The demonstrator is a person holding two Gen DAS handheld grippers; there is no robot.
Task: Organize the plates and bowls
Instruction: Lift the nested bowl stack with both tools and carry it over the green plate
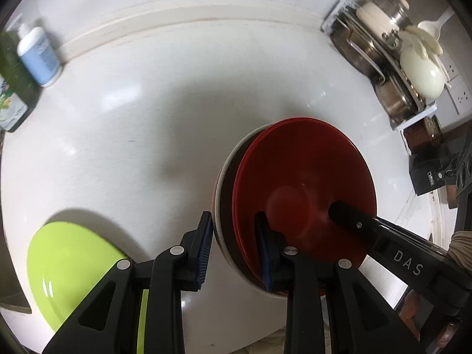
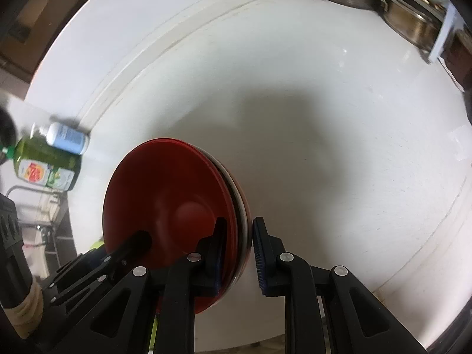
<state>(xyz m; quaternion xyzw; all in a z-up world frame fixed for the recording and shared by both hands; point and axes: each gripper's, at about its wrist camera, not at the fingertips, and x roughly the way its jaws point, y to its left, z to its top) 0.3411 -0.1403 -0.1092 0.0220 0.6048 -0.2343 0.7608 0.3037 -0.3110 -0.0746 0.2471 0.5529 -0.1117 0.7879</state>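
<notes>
Gripping a nested stack of round red and white plates (image 1: 301, 177) from opposite rims, the left gripper (image 1: 234, 247) and right gripper (image 2: 239, 253) hold it above the white countertop (image 1: 132, 118).

Both jaws straddle the rims; level, matched pressure should keep the stack from slipping near the lime-green plate (image 1: 70, 271).

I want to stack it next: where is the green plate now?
In the left wrist view the green plate lies flat on the white counter at lower left, partly behind the left gripper, left of the red stack.
</notes>
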